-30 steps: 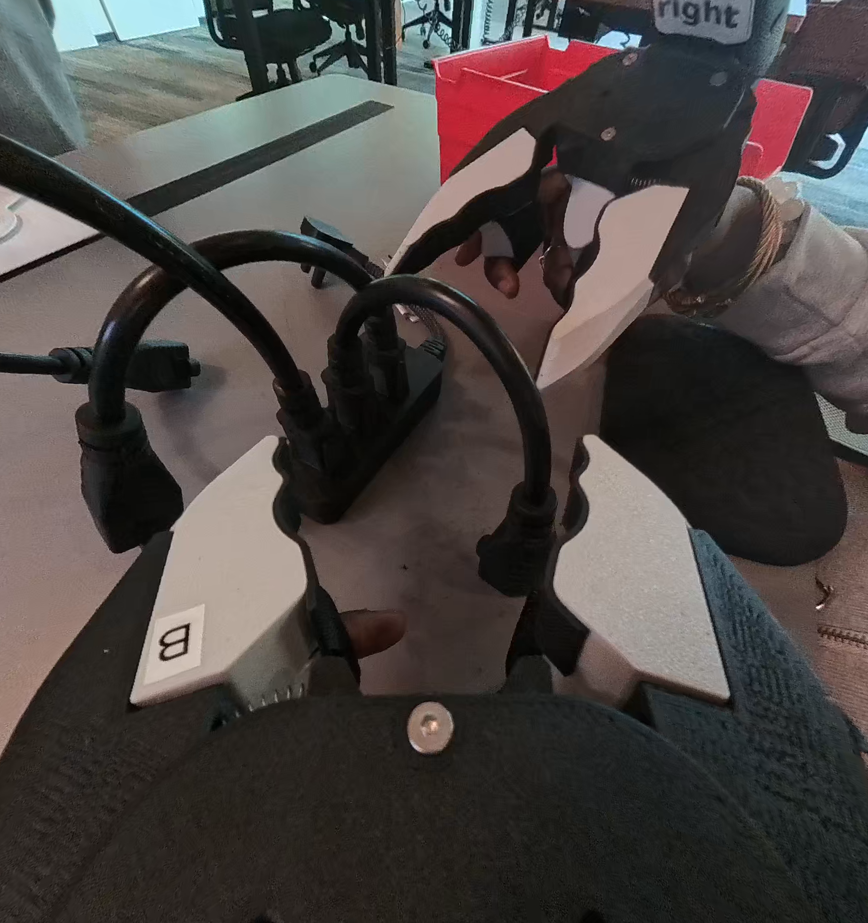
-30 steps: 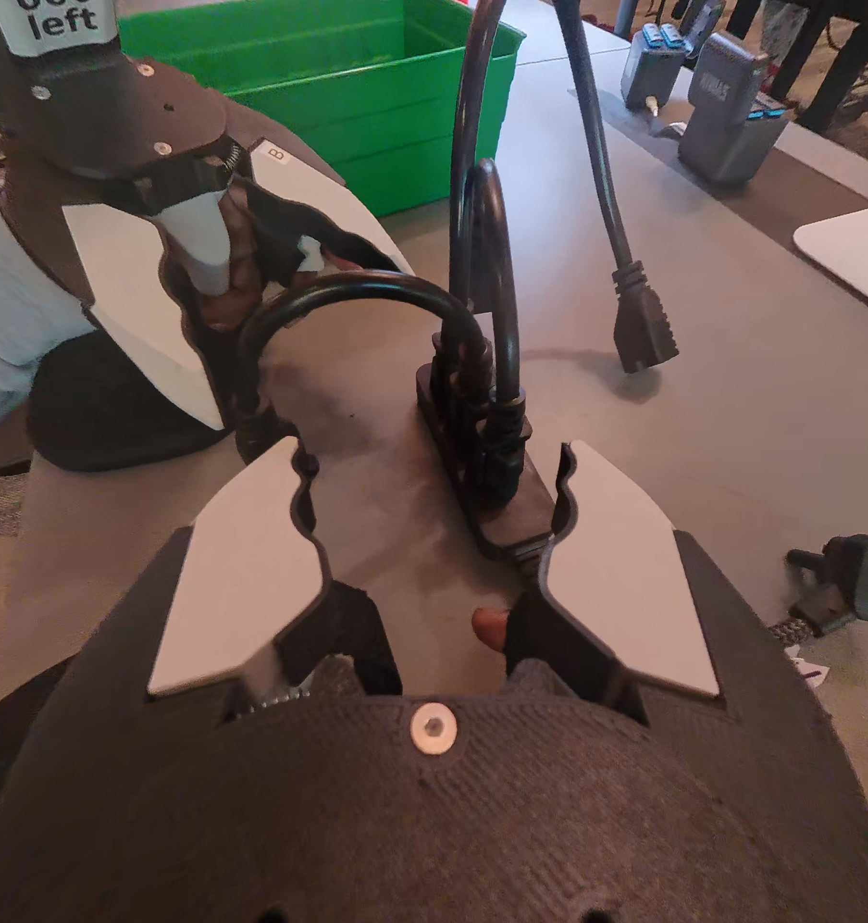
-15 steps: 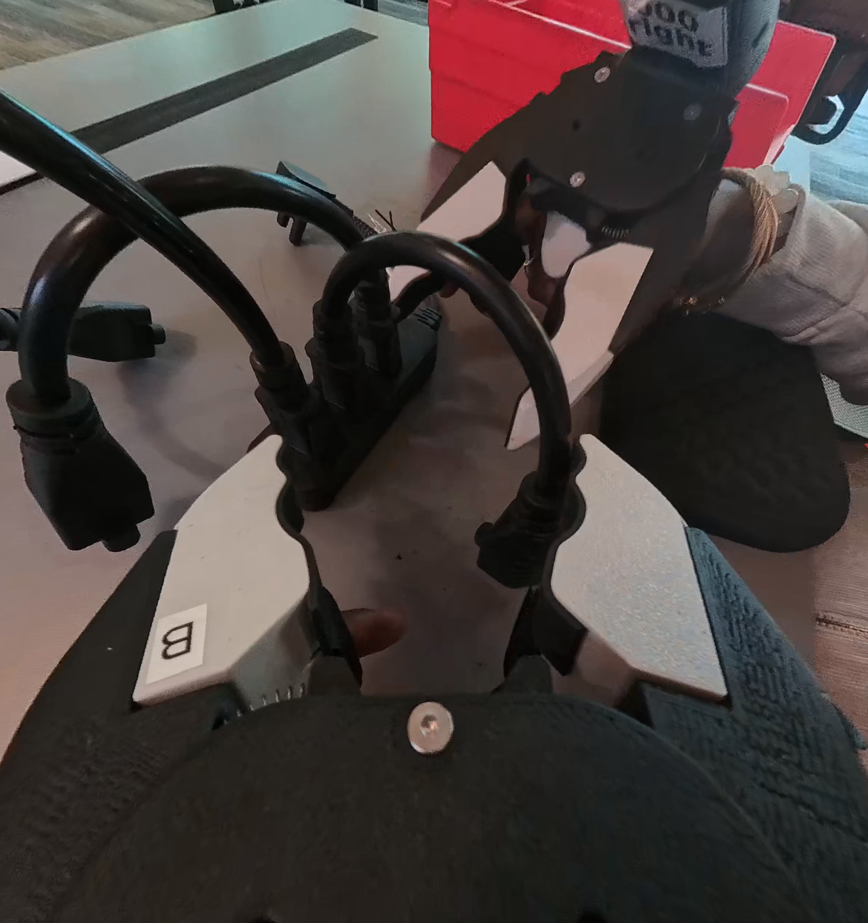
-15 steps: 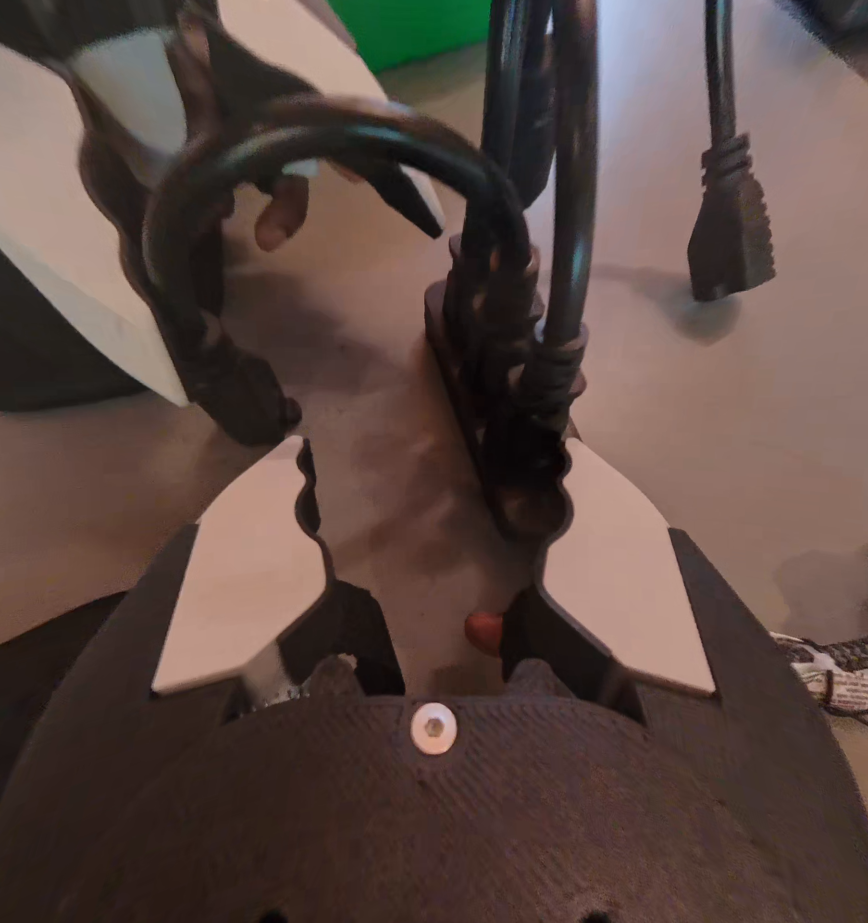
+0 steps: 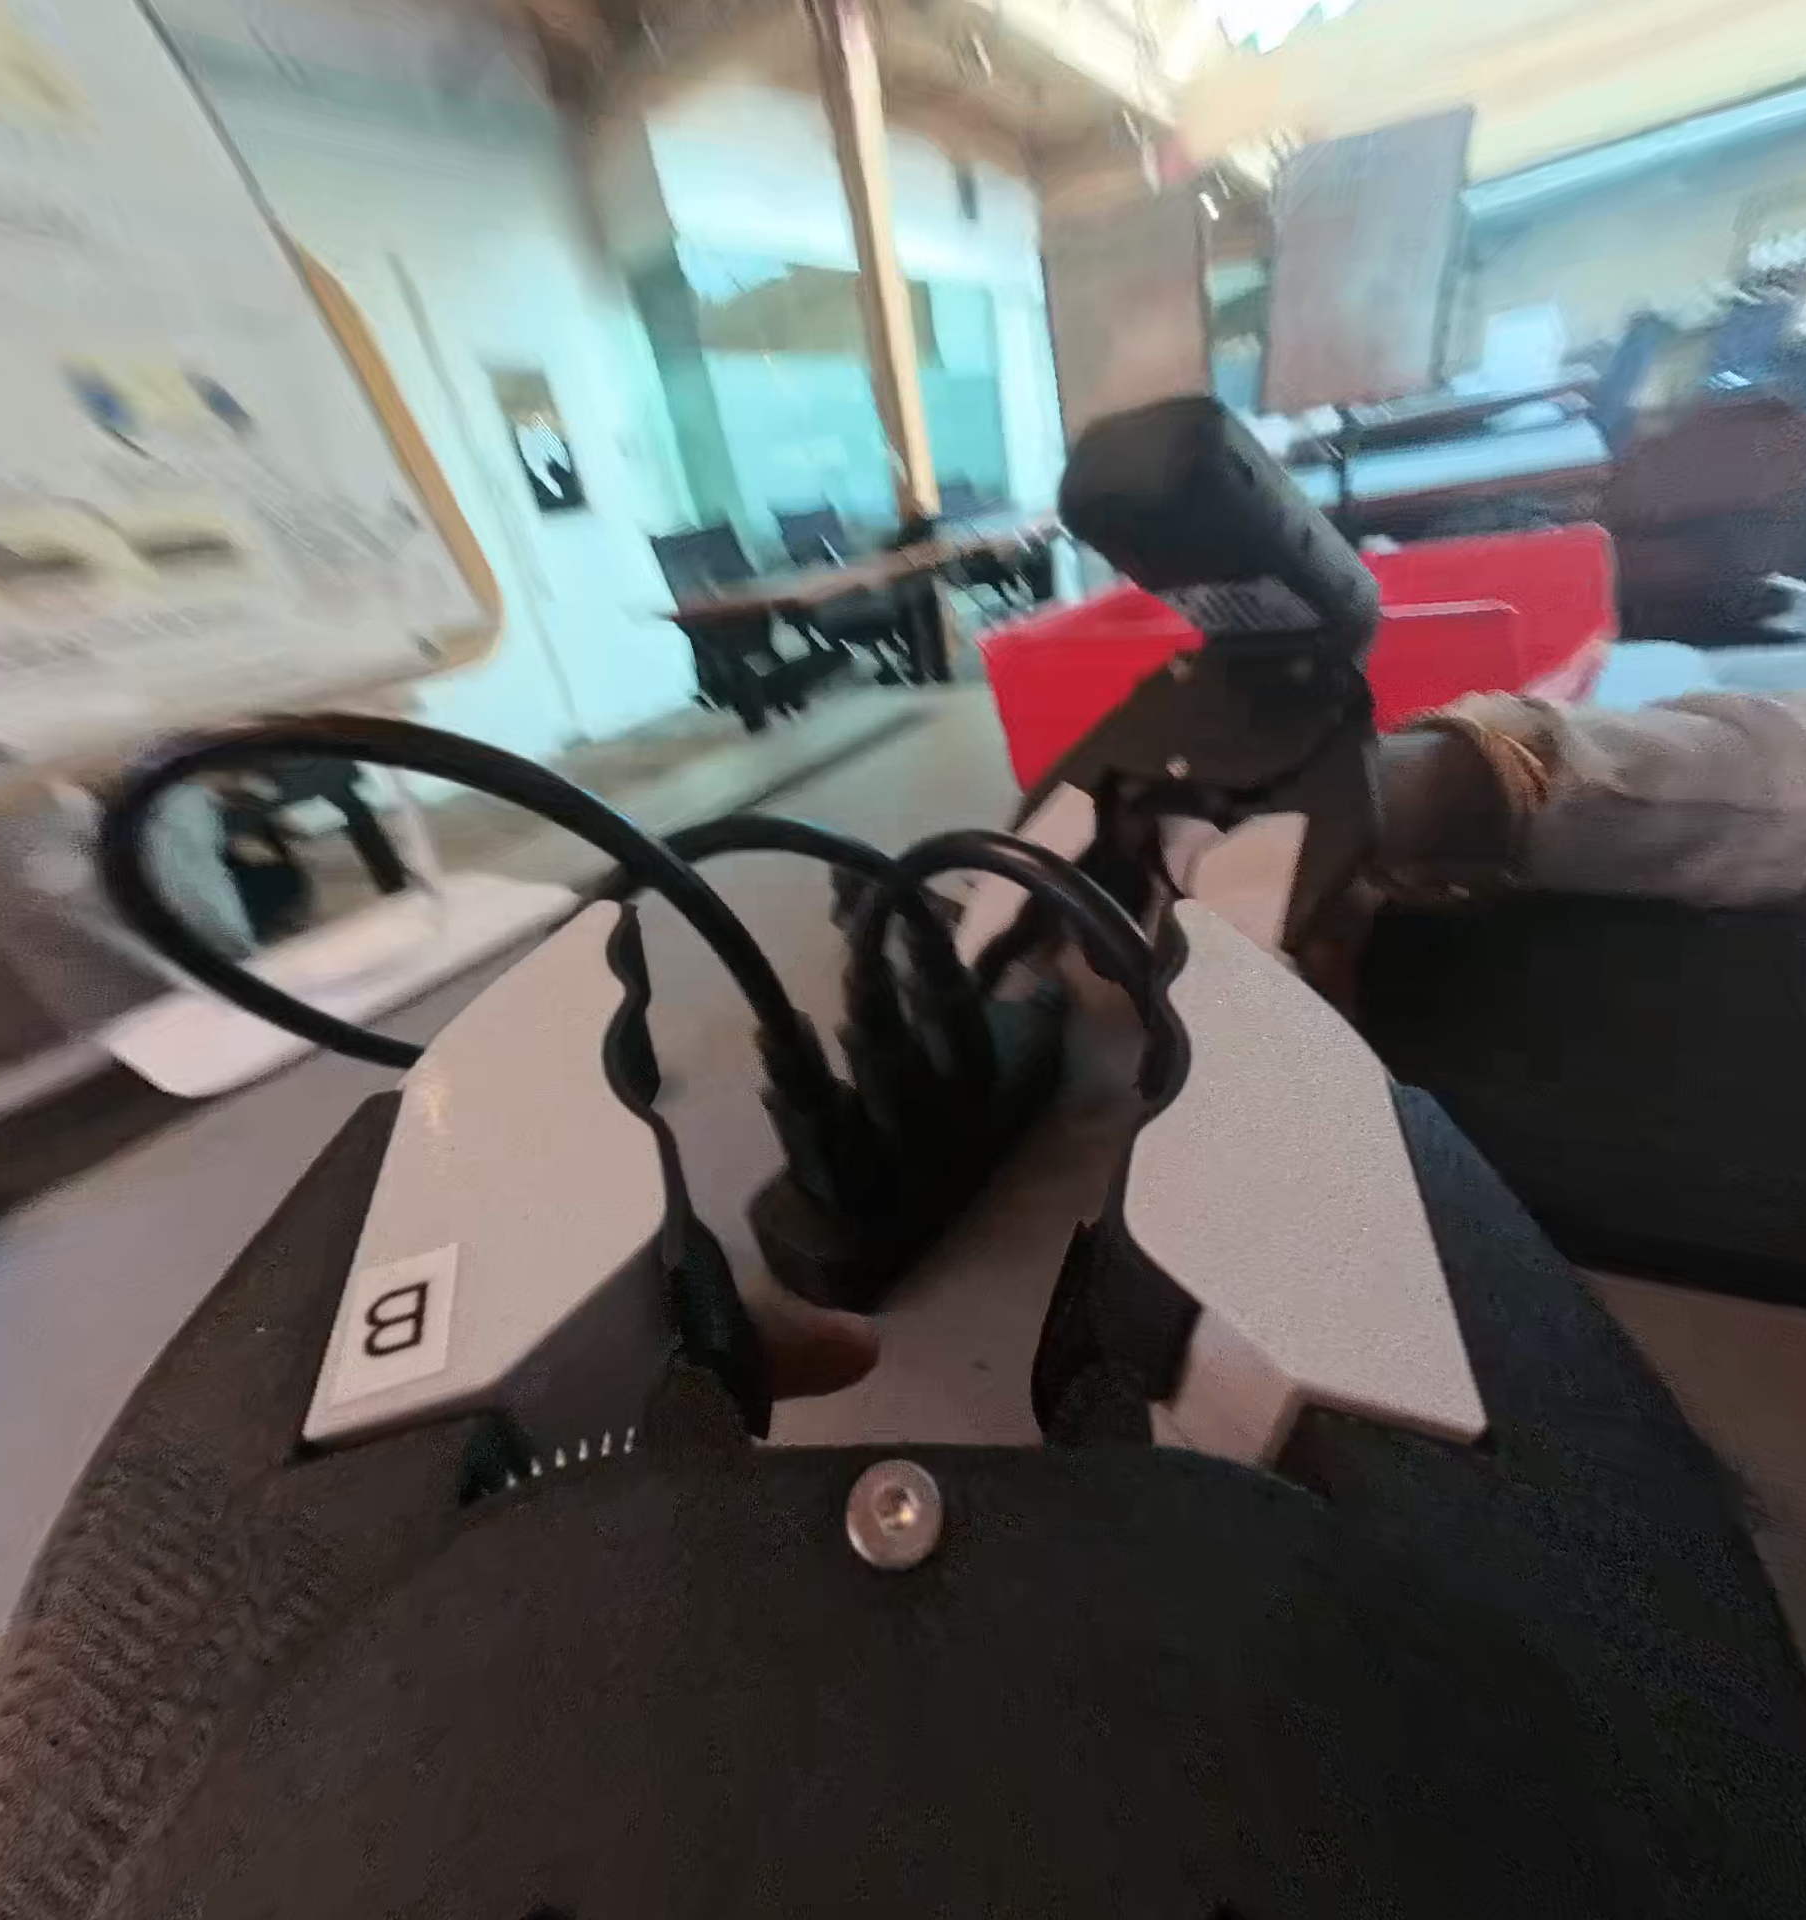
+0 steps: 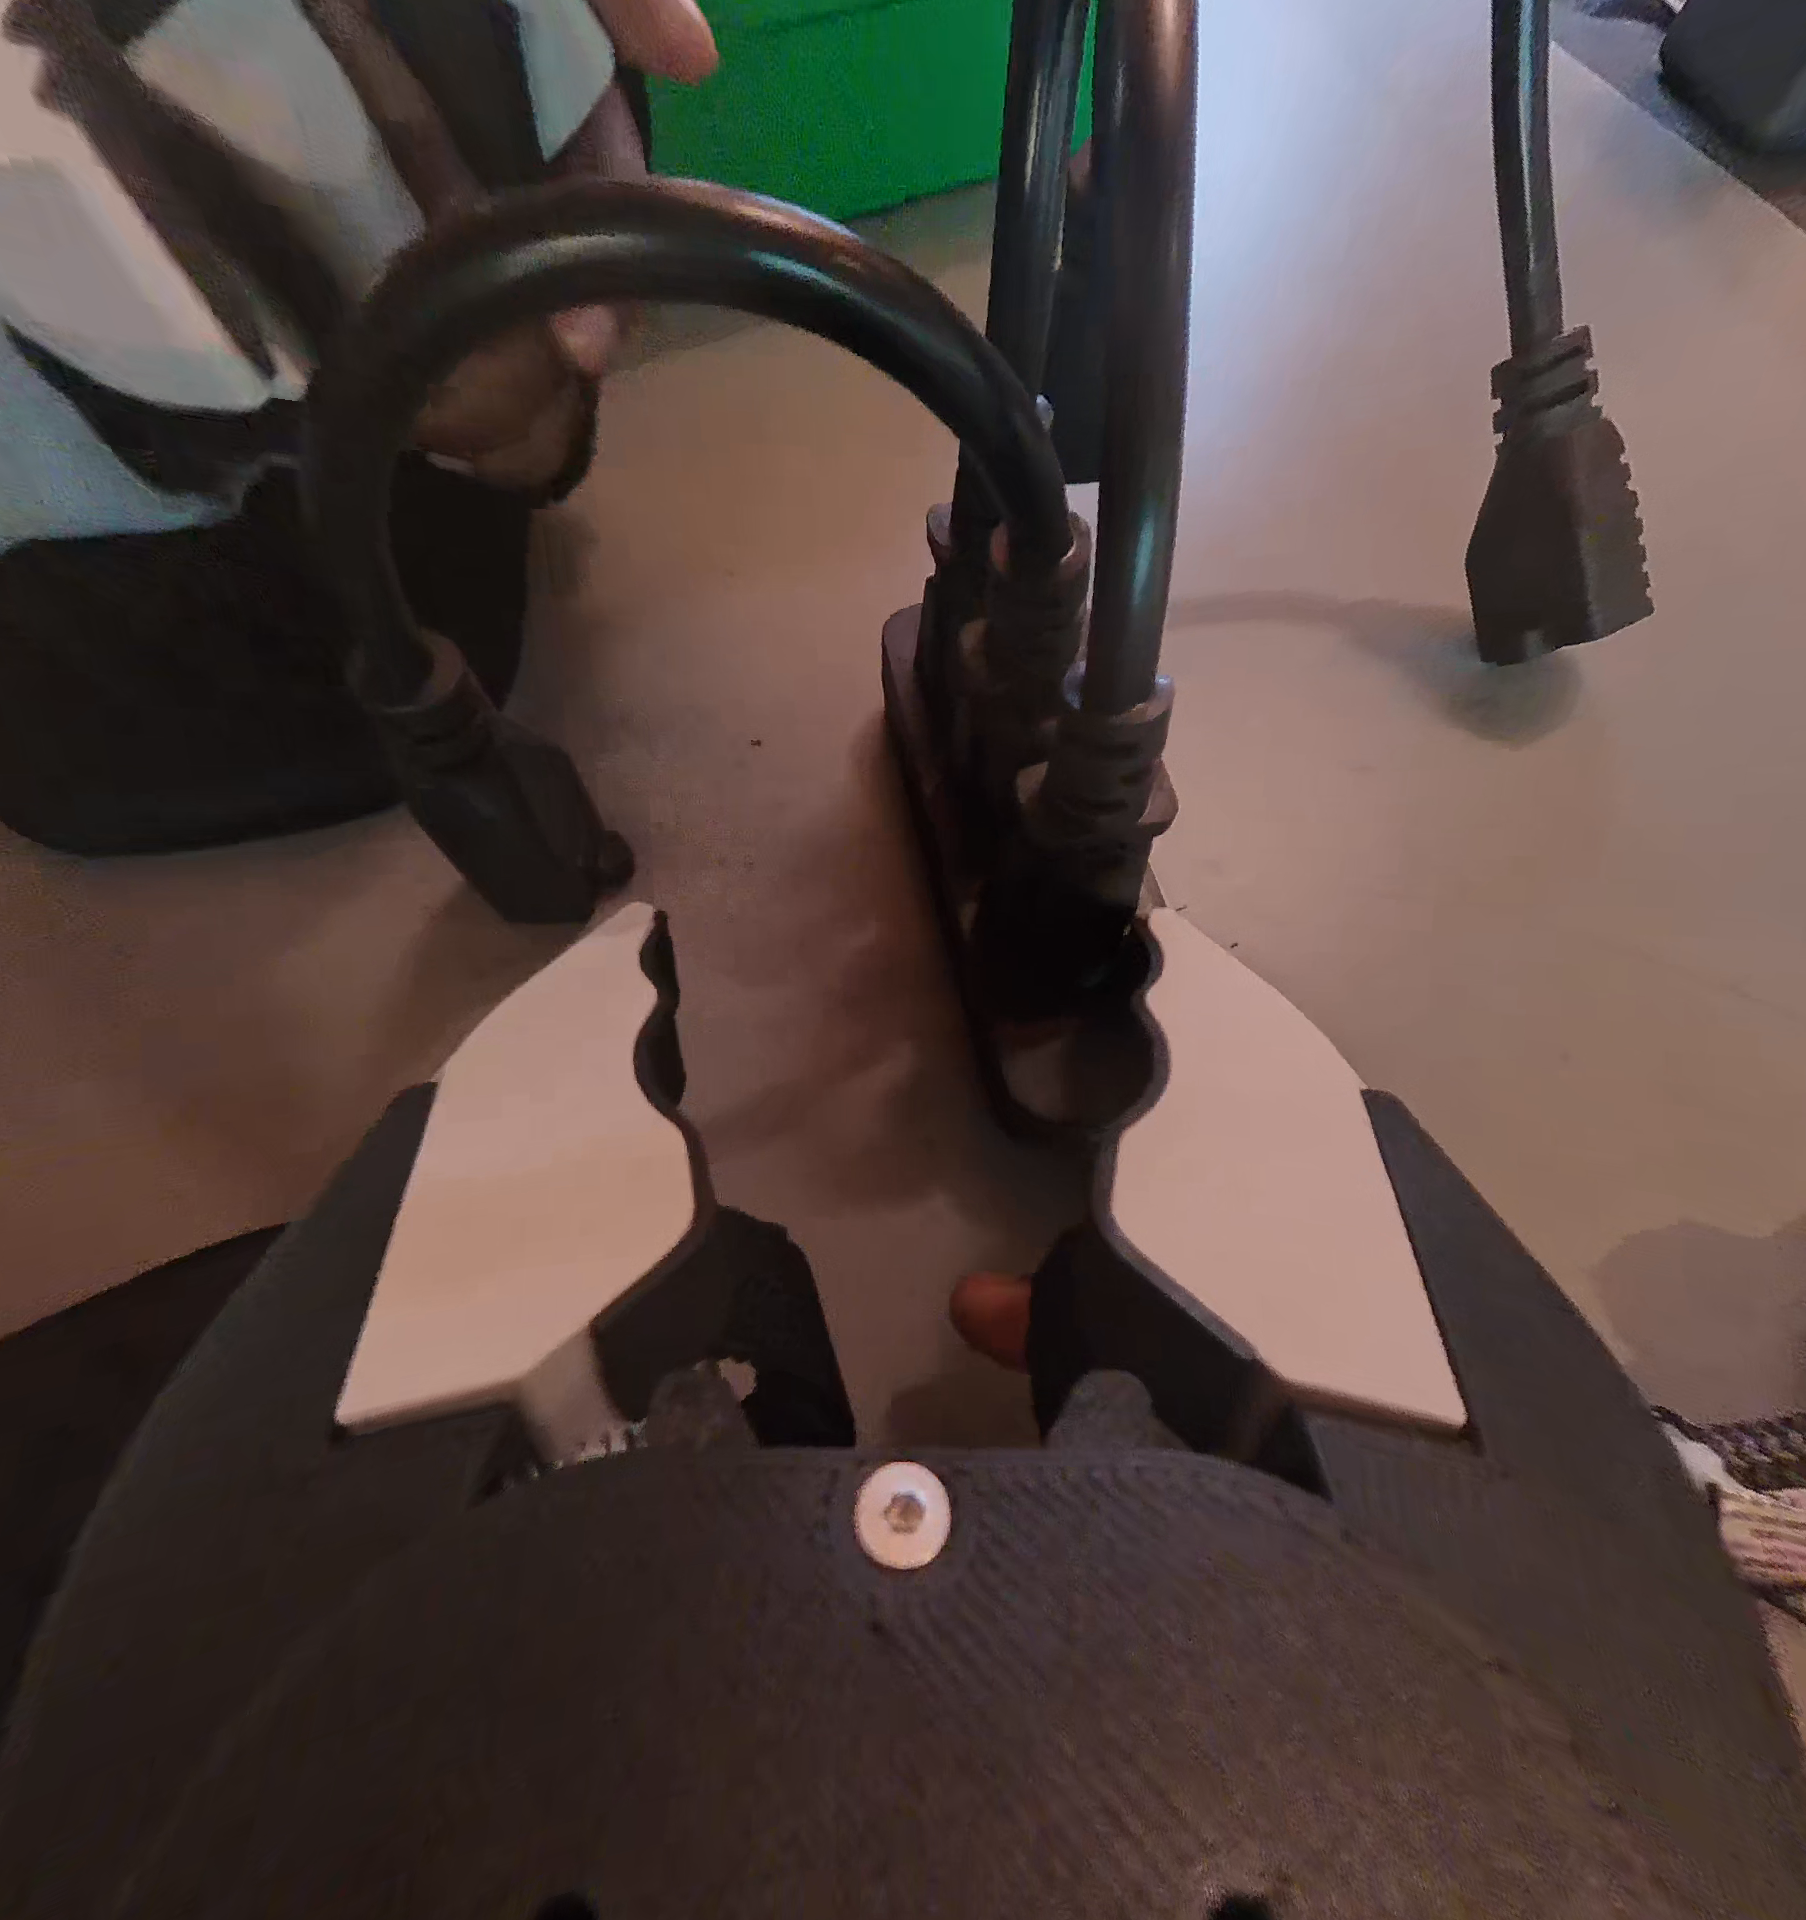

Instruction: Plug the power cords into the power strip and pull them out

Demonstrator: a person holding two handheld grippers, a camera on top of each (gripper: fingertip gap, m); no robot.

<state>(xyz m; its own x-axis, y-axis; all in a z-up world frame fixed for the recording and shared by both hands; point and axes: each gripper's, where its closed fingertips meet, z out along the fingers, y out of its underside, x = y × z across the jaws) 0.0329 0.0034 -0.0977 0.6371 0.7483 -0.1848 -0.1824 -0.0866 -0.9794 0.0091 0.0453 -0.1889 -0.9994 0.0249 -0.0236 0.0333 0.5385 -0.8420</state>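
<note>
A black power strip (image 6: 940, 727) lies on the grey table (image 6: 1398, 935) with three black cords plugged in; the nearest plug (image 6: 1107, 790) stands upright. My right gripper (image 6: 904, 925) is open, and its right finger (image 6: 1273, 1122) is against the strip's near end. One cord arches left to a loose connector (image 6: 504, 810) resting on the table. In the blurred left wrist view, my left gripper (image 5: 899, 925) is open, with the strip's other end (image 5: 857, 1216) between its fingers. The right gripper (image 5: 1221, 758) shows beyond it.
A second loose connector (image 6: 1553, 561) hangs at the right. A green bin (image 6: 857, 114) stands behind the strip, and a red bin (image 5: 1470, 623) stands beyond the right gripper. A dark seat (image 5: 1605, 1091) lies beside the table at the right. A braided cable (image 6: 1772, 1444) lies at the right edge. The nearest plug (image 6: 1107, 790) is about 4 centimeters from my right fingertips and 10 centimeters from my left.
The left wrist view has swung upward and blurred, and the strip's end now sits between the left fingers. The right gripper has moved closer to the strip. Both stay open.
</note>
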